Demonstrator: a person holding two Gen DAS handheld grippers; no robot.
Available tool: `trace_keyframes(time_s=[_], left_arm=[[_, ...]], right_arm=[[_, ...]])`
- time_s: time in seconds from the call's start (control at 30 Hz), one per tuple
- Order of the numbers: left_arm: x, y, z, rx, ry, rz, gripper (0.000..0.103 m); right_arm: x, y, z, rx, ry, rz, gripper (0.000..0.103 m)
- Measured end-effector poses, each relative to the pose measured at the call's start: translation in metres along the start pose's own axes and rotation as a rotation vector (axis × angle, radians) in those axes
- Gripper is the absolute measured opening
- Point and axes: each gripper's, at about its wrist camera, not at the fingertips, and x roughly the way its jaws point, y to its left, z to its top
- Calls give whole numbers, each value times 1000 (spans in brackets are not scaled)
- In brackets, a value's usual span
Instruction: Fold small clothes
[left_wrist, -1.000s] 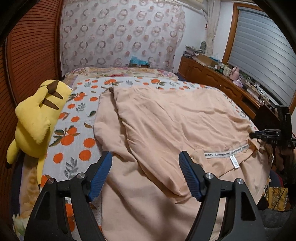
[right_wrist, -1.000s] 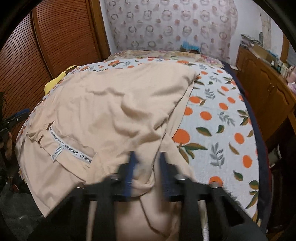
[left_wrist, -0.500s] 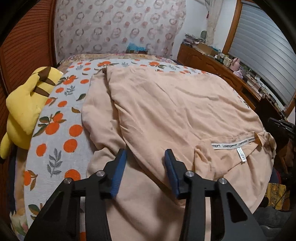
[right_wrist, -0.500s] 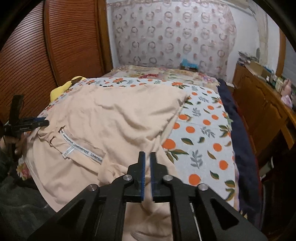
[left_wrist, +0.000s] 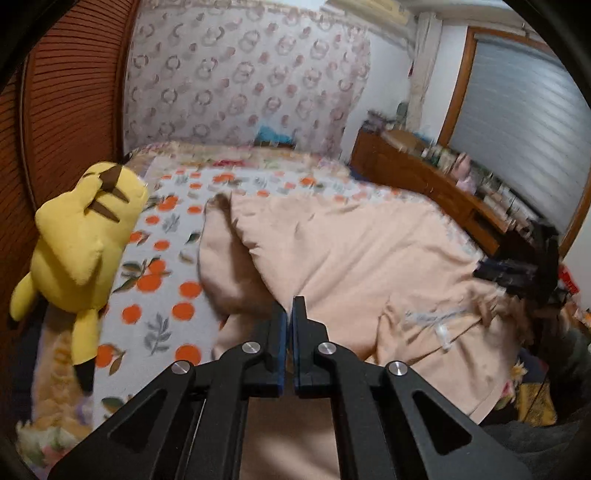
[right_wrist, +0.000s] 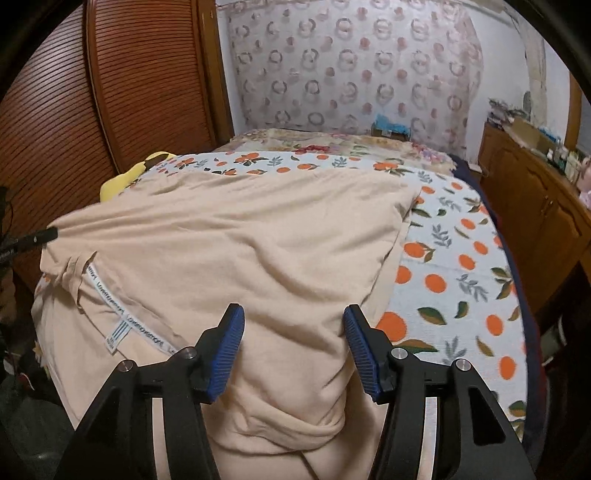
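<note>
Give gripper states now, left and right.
Left gripper: closed; whether it pinches the peach cotton garment cannot be told.
Right gripper: open, holding nothing, over the garment.

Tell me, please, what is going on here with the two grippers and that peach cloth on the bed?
A person is folding a peach garment spread on the orange-print bedspread. The left gripper has its fingers shut at a fold edge; whether cloth is pinched is unclear. The right gripper is open over the near end.

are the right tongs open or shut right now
Open: the right tongs show a wide gap between their blue pads, with the peach garment lying between them.
</note>
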Motion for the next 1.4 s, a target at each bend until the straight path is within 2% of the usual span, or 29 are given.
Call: trace_keyframes(time_s=[0.13, 0.2, 0.27, 0.4, 0.47, 0.5, 0.63, 0.67, 0.8, 0.83, 0.87, 0.97, 1.03, 1.27, 1.4], left_arm=[[14, 1, -6, 1, 54, 31, 7], [14, -1, -8, -4, 45, 10, 19], [12, -3, -10, 1, 30, -1, 39], [12, -5, -11, 11, 28, -10, 53], [11, -6, -11, 10, 31, -7, 76], [9, -6, -11, 11, 20, -8, 79], [12, -6, -10, 8, 14, -10, 81], [11, -7, -10, 9, 10, -2, 81], [11, -6, -9, 4, 5, 14, 81], [11, -6, -9, 3, 4, 15, 81], [12, -7, -9, 1, 4, 15, 81], [13, -8, -10, -3, 8, 16, 81], [15, -11, -10, -3, 12, 15, 81], [26, -27, -4, 51, 26, 24, 81], [33, -35, 3, 81, 33, 35, 81]], right_arm=[[1, 0, 0, -3, 12, 7, 58], [-3, 5, -1, -14, 19, 14, 58], [-9, 12, -2, -32, 15, 17, 58], [-19, 28, -3, -51, 12, 94, 58], [-17, 37, -3, -59, 21, 131, 58], [-14, 42, -3, -64, 29, 152, 58], [4, 52, 0, -94, 60, 177, 56], [9, 54, 0, -99, 74, 175, 50], [22, 52, -5, -97, 135, 165, 40], [22, 50, -6, -84, 144, 176, 36], [20, 47, -7, -68, 145, 186, 27], [11, 43, -13, -62, 142, 194, 8], [3, 43, -17, -65, 136, 213, 3], [-25, 54, -33, -117, 130, 289, 1], [-34, 55, -37, -142, 119, 258, 1]])
